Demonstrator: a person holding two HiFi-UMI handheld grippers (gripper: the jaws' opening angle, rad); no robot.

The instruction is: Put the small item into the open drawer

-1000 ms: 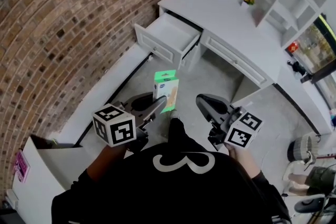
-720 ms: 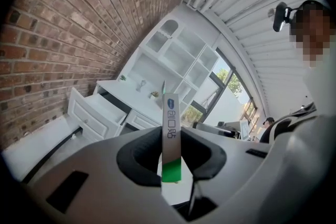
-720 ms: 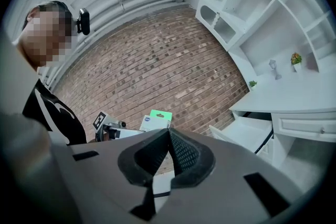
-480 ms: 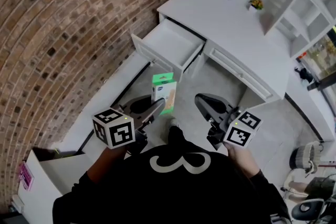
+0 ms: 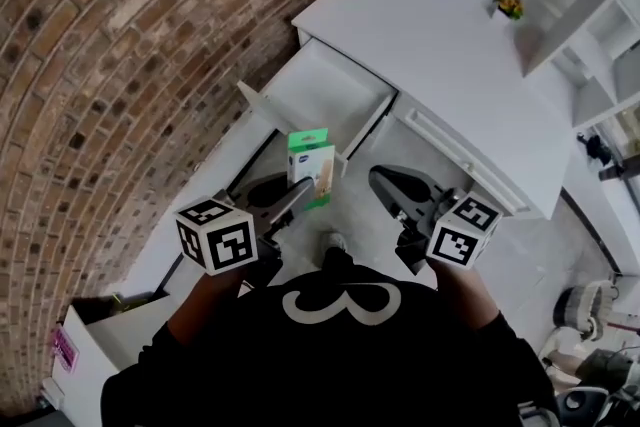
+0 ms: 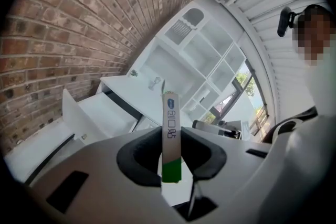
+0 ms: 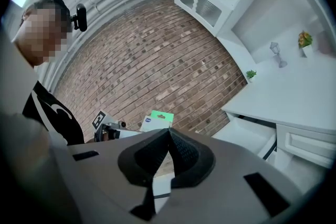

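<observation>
While pinched between left gripper (image 6: 169, 164) jaws, box (image 6: 170, 118) protruding

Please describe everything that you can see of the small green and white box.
The small box is a thin, flat carton, apparently cardboard, white with a green band at its lower end, a green top flap and a blue logo. It stands upright, edge-on between the jaws of the left hand-held gripper, whose pads clamp its lower part. It is in the air, short of the open drawer, not in it. Nothing else touches it.
</observation>
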